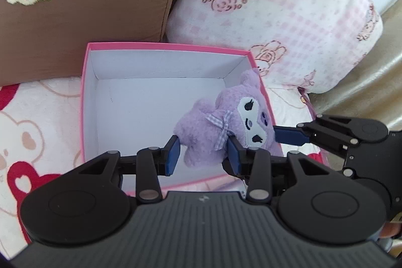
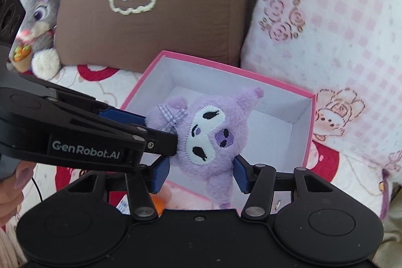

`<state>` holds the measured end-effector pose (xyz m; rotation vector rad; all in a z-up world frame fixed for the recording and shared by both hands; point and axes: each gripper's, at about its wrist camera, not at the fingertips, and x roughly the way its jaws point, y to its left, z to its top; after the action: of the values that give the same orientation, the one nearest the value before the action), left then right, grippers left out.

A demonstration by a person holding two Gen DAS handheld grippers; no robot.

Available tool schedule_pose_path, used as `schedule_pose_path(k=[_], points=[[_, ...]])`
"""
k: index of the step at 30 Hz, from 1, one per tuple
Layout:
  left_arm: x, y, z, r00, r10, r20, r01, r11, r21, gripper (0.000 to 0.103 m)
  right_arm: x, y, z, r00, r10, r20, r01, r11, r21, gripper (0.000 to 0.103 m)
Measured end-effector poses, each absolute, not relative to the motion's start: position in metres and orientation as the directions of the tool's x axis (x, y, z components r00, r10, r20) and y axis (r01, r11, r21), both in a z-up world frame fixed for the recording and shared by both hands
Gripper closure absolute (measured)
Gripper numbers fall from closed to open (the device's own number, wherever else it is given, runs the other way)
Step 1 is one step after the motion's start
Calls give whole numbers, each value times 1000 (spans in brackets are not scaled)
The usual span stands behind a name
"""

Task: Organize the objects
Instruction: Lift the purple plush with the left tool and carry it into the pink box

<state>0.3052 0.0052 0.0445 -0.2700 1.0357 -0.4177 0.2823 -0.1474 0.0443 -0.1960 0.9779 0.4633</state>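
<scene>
On a cartoon-print blanket (image 1: pixel 37 132) before a brown cushion (image 2: pixel 176 16), the left gripper (image 1: pixel 204 152) and right gripper (image 2: pixel 201 171) both pinch a fluffy purple plush toy (image 2: pixel 213 132) over the open pink cardboard box's (image 1: pixel 155 45) near right corner.

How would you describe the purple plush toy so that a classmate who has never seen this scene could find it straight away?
Find the brown cushion and the pink checked pillow; before them sits an open pink box with a white inside. The purple plush toy is over its near right corner, between both grippers' blue fingers. Its white face and checked bow mark it out from the grey rabbit.
</scene>
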Motion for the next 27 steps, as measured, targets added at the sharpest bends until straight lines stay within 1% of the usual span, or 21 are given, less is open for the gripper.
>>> schedule_pose_path(k=[4,10,14,27], points=[[337,-5,21,404,-459,-791,192,888,-417,65,307,-158,21,462,289,-838,-417,905,82,46],[370,-14,-9,386,-453,-803,170,891,-421,66,338,-166,-5,452,272,-850,-385,919,89,55],[386,-19,-27,380,-458,-804,155,888,-432,66,355,-168,-21,444,258,-858,-370,925,87,55],[419,-32,-67,322,-472,-821,105,879,-465,66,379,-158,-53,432,151,-889,-368,930,-21,56]])
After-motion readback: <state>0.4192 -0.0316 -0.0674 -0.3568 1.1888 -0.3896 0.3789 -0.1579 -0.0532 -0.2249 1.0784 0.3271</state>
